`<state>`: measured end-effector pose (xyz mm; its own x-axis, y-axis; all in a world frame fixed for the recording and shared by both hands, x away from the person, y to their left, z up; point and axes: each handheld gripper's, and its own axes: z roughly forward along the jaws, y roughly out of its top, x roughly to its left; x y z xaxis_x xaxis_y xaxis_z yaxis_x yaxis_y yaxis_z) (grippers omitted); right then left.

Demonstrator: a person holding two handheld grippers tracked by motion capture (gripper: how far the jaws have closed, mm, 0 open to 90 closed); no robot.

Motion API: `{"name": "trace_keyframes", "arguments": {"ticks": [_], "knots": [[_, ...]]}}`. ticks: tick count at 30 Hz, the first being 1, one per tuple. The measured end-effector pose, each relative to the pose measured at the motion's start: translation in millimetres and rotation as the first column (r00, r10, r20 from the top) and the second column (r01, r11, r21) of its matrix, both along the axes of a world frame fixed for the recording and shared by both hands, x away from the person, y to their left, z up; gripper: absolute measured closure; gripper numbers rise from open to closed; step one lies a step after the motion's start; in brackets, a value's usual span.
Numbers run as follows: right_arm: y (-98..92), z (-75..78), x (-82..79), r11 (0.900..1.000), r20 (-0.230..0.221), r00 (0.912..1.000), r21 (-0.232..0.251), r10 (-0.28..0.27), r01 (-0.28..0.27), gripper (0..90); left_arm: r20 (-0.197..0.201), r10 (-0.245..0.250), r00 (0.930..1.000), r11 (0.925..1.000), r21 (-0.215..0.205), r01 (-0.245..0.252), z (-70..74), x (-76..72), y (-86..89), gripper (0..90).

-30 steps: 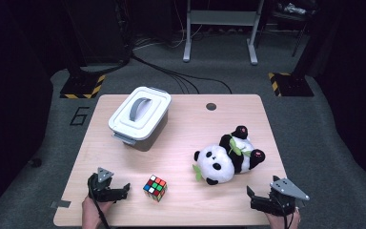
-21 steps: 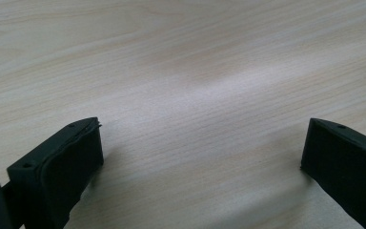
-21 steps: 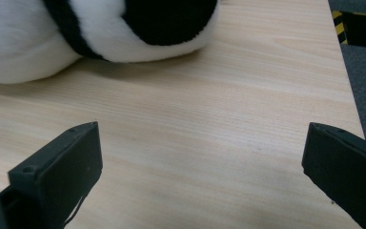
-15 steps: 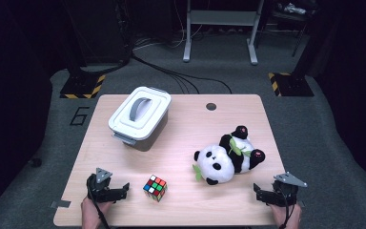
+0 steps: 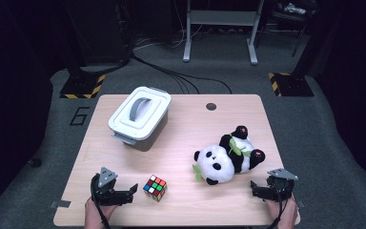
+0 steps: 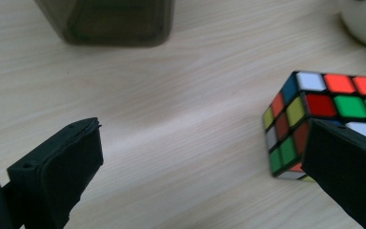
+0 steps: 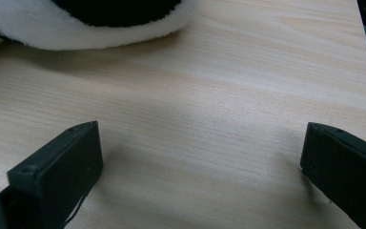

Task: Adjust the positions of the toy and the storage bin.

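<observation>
The left hand-held gripper [image 5: 132,190] rests wide open and empty on the pale wooden surface [image 5: 186,124], a multicoloured plastic puzzle cube [image 5: 155,187] just beside its jaw. The right hand-held gripper [image 5: 254,187], equally agape, holds nothing, a black-and-white plush panda [image 5: 225,160] just ahead

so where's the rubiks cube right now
In the high view the cube sits near the table's front edge, left of centre, just right of the open left gripper, with the panda farther right.

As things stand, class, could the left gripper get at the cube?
Probably yes: the left gripper is open beside the cube, with bare table between its jaws and nothing in the way.
</observation>
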<state>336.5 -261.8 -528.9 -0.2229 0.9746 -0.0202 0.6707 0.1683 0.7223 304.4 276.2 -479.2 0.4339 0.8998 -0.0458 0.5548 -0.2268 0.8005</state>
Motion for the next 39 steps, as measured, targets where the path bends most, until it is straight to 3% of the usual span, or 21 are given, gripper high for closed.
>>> {"name": "trace_keyframes", "arguments": {"ticks": [5,13,17,23,29,32,39], "knots": [[-0.6,-0.3,0.6,1.000,-0.003,1.0000,0.008,-0.003,0.003,0.0,0.011,-0.056,0.9984,0.9980,-0.029,0.056,8.9,-4.3,-14.1,0.1],[-0.9,-0.3,0.6,1.000,-0.006,1.0000,0.009,-0.001,0.001,0.0,0.012,-0.112,0.9936,0.9936,-0.016,0.112,8.6,-7.1,-43.8,0.0],[-0.9,-0.3,0.7,1.000,-0.005,1.0000,0.010,-0.002,0.002,0.0,-0.006,-0.150,0.9886,0.9886,0.010,0.150,3.2,-5.0,-58.8,0.0],[-0.9,-0.3,0.9,1.000,-0.007,1.0000,0.015,-0.006,0.006,0.0,-0.017,-0.161,0.9867,0.9854,0.052,0.162,-4.6,-0.8,-74.4,0.0],[-1.0,-0.4,1.1,1.000,-0.008,0.9999,0.016,-0.006,0.006,0.0,-0.053,-0.164,0.9851,0.9848,0.050,0.167,-16.8,4.8,-78.8,0.0],[-1.0,-0.3,1.0,1.000,-0.008,1.0000,0.016,-0.006,0.006,0.1,-0.059,-0.157,0.9859,0.9846,0.068,0.161,-22.5,6.3,-80.2,0.1],[-1.3,-0.2,0.6,1.000,-0.006,1.0000,0.017,0.000,0.000,1.5,-0.056,-0.155,0.9864,0.9847,0.071,0.159,-28.7,2.9,-81.1,22.2]]}}
